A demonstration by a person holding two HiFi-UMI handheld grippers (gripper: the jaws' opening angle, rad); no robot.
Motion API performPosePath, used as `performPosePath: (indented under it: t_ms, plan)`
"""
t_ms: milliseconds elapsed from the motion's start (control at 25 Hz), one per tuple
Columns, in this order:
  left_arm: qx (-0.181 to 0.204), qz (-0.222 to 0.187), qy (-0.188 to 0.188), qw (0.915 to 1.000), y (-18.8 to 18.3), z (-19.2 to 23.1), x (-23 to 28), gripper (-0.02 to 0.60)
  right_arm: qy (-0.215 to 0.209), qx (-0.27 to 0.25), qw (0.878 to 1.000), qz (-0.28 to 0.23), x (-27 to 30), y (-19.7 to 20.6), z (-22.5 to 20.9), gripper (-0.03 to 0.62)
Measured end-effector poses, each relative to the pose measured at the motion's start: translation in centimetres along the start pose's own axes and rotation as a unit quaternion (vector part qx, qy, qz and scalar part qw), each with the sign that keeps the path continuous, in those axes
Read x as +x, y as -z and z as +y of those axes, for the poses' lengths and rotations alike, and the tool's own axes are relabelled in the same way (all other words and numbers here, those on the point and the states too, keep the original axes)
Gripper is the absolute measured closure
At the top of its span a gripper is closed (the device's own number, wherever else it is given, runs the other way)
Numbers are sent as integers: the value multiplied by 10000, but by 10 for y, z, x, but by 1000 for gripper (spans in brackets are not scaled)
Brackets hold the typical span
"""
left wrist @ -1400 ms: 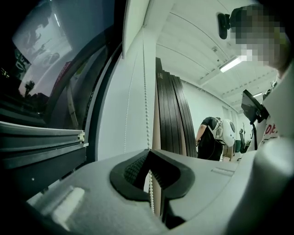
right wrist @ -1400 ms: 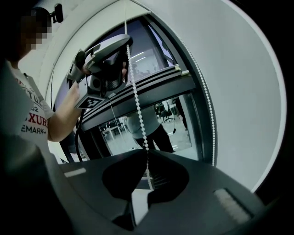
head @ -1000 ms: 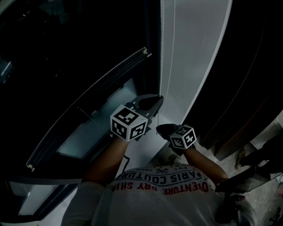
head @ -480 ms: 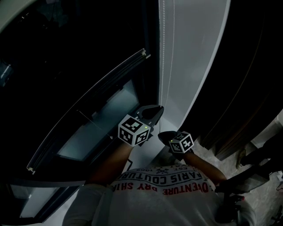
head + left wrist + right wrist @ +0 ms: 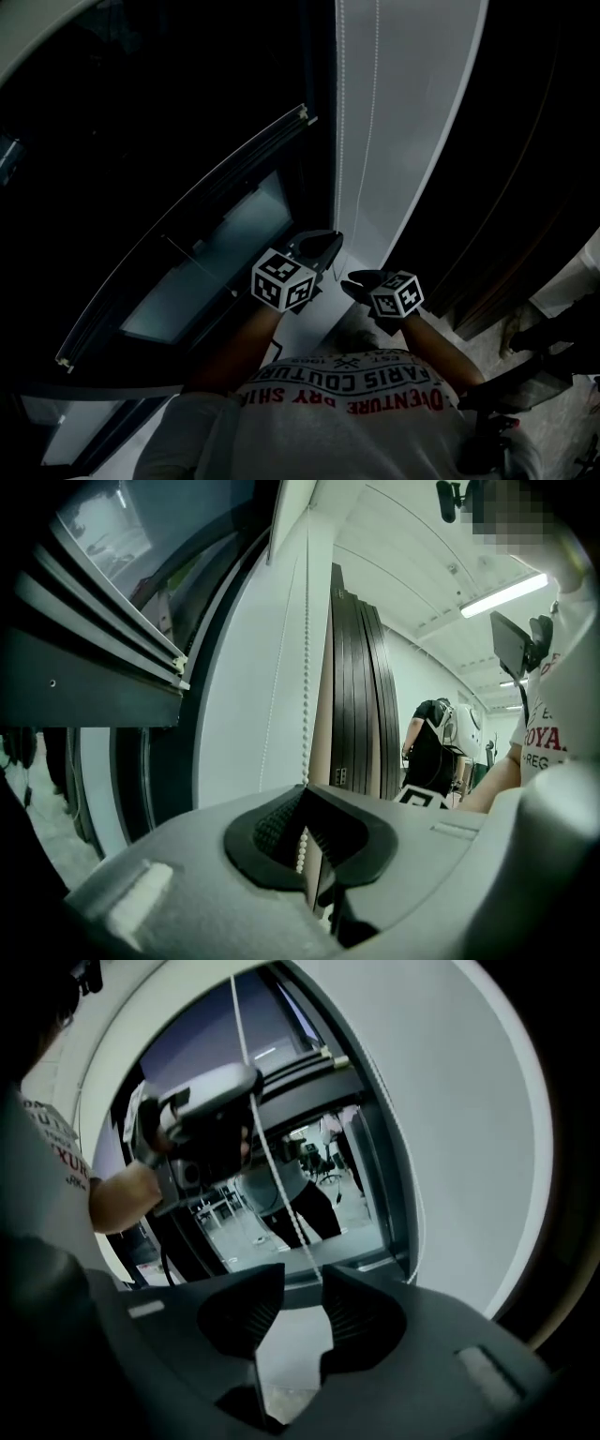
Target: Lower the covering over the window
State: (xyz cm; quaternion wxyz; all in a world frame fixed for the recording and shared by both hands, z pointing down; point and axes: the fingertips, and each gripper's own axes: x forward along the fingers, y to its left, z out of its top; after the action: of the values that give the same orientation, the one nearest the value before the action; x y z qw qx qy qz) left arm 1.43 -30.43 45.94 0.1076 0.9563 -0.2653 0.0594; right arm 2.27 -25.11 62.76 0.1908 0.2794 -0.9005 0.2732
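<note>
The dark window covering's bottom rail (image 5: pixel 187 223) crosses the window (image 5: pixel 216 253) at a slant, with lit glass below it. Two strands of white bead chain (image 5: pixel 339 141) hang down the white wall strip (image 5: pixel 422 112) beside the frame. My left gripper (image 5: pixel 333 239) is shut on one strand, and the beads (image 5: pixel 305 667) run straight up from its closed pads (image 5: pixel 272 822). Just to its right, my right gripper (image 5: pixel 352 278) has its jaws opening. A chain strand (image 5: pixel 272 1166) comes down between them to the right pad's (image 5: pixel 352 1312) edge, unpinched.
Tall dark slatted panels (image 5: pixel 534 141) stand right of the white strip. A person (image 5: pixel 433 747) stands far back in the room. My own arms and printed shirt (image 5: pixel 347 394) fill the bottom of the head view.
My left gripper has come down a little with the chain in its jaws. The right gripper's jaws have parted and it has shifted slightly right.
</note>
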Motion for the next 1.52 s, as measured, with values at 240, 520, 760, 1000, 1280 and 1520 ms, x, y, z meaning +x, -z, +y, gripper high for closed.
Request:
performPosePath:
  t_ms: [240,520,760,1000,1280,1520]
  plan:
    - [92,-2,8,10000,6,-4,2,575,-135,-616,9908,-1199,-60,-126,22,474]
    - [219,1,77,9997,5,-16,-3,575,-156,-1656,9679,-1884,-100,-221,76,480]
    - [262,-10,139,9996,5,-25,-6,575,-134,-1545,9656,-2088,-102,-245,87,526]
    - [290,35,160,9994,8,-27,-6,575,-164,-1535,9657,-2087,-100,-248,90,578]
    - [304,109,160,9993,14,-23,-4,575,-152,-1641,9642,-2075,-95,-243,91,579]
    - [222,446,109,9987,51,-15,-3,575,-75,-1366,9701,-2003,-76,-216,75,577]
